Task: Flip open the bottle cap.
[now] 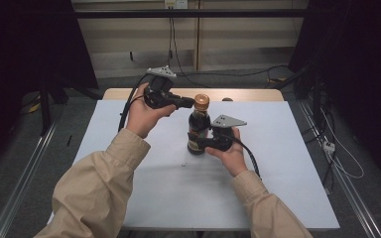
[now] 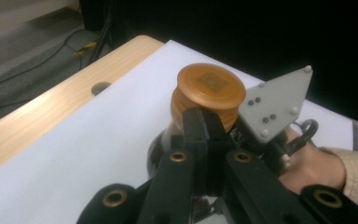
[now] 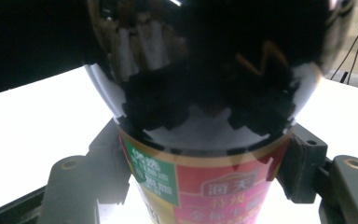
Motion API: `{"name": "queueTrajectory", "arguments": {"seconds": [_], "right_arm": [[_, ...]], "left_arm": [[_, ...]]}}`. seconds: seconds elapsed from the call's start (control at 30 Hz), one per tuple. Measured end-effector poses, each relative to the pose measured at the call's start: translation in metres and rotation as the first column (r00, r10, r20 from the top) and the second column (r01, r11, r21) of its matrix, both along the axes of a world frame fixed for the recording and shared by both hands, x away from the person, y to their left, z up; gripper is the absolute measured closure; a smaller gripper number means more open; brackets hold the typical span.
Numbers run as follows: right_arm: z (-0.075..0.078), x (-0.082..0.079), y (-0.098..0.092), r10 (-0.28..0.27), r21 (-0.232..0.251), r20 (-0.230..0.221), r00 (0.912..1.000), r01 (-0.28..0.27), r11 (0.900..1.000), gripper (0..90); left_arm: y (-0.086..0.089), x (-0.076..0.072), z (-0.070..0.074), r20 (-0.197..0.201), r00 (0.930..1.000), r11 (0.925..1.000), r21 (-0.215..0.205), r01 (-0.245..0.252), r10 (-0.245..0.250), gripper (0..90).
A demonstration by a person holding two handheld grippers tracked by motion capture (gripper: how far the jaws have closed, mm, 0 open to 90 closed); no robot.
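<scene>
A dark sauce bottle (image 1: 198, 130) with a copper-coloured cap (image 1: 201, 101) stands upright near the middle of the white table top (image 1: 278, 163). My right gripper (image 1: 200, 144) is shut on the bottle's lower body, at the red and green label (image 3: 205, 191); its fingers (image 3: 303, 163) press both sides. My left gripper (image 1: 188, 103) reaches in from the left at cap height. In the left gripper view its jaws are together, and the left gripper (image 2: 204, 116) has its tips against the side of the cap (image 2: 209, 86), with nothing between them.
A wooden strip (image 1: 129, 93) with a round hole (image 2: 101, 87) runs along the table's far edge. Cables lie on the grey floor (image 1: 228, 74) behind it. Metal rails (image 1: 25, 163) flank the table on both sides. Dark curtains close in left and right.
</scene>
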State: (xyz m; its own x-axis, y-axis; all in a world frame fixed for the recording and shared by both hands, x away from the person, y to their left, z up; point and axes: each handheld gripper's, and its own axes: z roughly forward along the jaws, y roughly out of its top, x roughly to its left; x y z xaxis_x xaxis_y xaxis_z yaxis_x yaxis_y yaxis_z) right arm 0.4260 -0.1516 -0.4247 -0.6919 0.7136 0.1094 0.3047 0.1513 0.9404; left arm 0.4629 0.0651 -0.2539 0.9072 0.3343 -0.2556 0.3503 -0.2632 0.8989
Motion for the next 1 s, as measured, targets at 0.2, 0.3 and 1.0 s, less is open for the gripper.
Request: {"name": "queueTrajectory", "arguments": {"seconds": [0.2,0.3,1.0], "right_arm": [[0.005,-0.001,0.026,0.029,-0.101,0.051,0.9983,-0.023,0.995,30.9],[0.004,0.001,0.017,0.029,-0.076,0.026,0.9992,-0.027,0.997,30.9],[0.000,0.002,0.004,0.021,-0.010,-0.005,0.9998,-0.021,1.000,30.4]], "left_arm": [[-0.035,-0.017,0.042,0.131,0.9910,0.9879,0.155,0.008,-0.028,90.0],[-0.011,-0.014,0.038,0.114,0.9935,0.9851,0.169,-0.032,0.013,90.0],[0.017,0.000,-0.014,0.019,0.9985,0.9781,0.201,-0.053,0.051,90.0]]}}
